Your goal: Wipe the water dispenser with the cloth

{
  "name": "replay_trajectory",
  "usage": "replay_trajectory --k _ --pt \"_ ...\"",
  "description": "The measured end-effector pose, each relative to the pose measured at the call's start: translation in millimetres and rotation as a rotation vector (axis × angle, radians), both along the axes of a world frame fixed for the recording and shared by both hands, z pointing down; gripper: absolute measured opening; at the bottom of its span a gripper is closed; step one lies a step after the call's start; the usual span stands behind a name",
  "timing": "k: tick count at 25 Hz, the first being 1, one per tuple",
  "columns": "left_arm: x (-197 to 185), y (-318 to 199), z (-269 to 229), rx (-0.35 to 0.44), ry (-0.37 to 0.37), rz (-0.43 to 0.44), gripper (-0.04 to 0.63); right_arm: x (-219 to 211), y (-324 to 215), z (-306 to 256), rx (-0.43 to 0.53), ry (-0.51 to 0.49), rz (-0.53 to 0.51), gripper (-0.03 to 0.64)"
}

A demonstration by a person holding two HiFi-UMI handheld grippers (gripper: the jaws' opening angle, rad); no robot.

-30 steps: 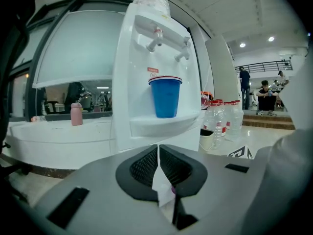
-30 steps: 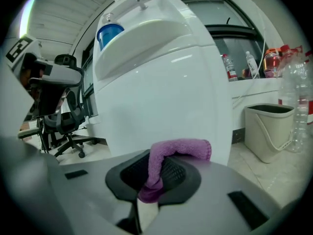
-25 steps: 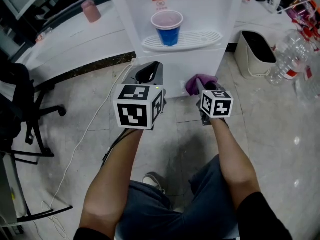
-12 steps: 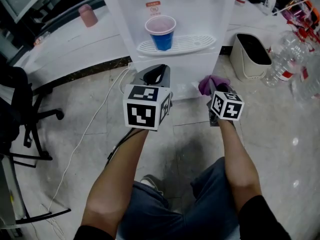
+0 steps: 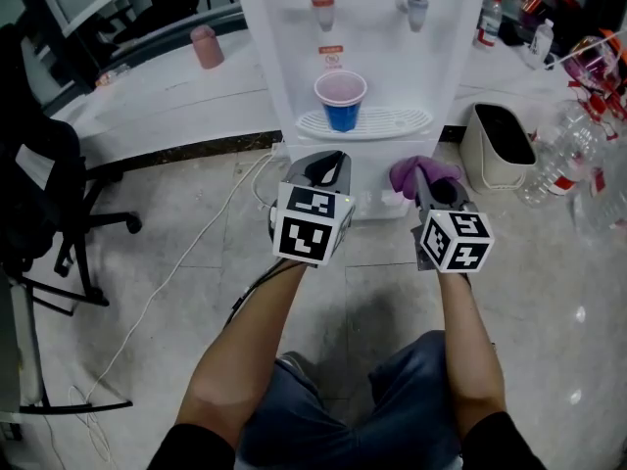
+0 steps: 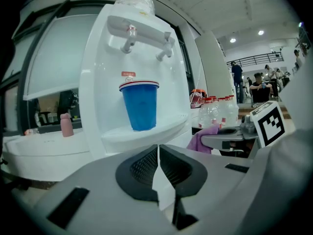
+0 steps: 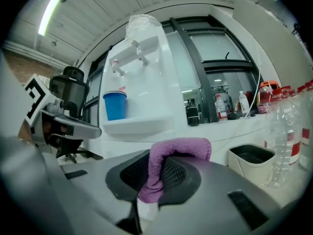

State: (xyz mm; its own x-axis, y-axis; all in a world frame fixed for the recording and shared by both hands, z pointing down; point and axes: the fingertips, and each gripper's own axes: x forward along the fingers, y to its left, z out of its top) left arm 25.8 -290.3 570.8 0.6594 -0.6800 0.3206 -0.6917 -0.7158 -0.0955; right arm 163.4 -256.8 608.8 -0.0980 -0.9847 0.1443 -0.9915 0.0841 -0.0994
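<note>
clutching cloth (image 7: 168,163), right hand-held gripper (image 5: 424,176) outstretched toward water dispenser (image 5: 279,57)

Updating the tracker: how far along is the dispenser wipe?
Done: the purple cloth is gripped in the right tongs. In hand: both tongs hover before the water dispenser, apparently short of its front; the left tongs are shut and empty. Left: all the wiping, no contact yet; a blue cup sits on the drip tray.

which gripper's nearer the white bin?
Right. The right gripper, shut on the purple cloth, is just left of the bin; the left gripper is farther left, before the dispenser.
</note>
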Motion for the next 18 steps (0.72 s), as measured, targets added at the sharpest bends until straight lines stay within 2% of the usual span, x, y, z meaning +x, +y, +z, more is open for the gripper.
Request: replay_trajectory --k 5,9,11,18 --pt "-4.0 6.1 -5.9 0.017 -0.011 0.003 0.032 -27.7 5.8 -37.1 0.033 0.015 -0.083 0.046" --pt "-14.3 4.6 -18.4 -0.004 0.031 -0.034 0.032 -44.3 3.9 -68.5 0.046 0.057 -0.123 0.046" --pt "-15.2 2.9 -27.7 -0.011 0.025 -0.039 0.032 -50.7 -0.2 -85.6 0.042 0.061 -0.131 0.046" --pt "-24.7 4.3 -98.7 -0.069 0.047 -0.045 0.032 -71.8 5.0 -155.1 -0.021 0.077 -0.157 0.046"
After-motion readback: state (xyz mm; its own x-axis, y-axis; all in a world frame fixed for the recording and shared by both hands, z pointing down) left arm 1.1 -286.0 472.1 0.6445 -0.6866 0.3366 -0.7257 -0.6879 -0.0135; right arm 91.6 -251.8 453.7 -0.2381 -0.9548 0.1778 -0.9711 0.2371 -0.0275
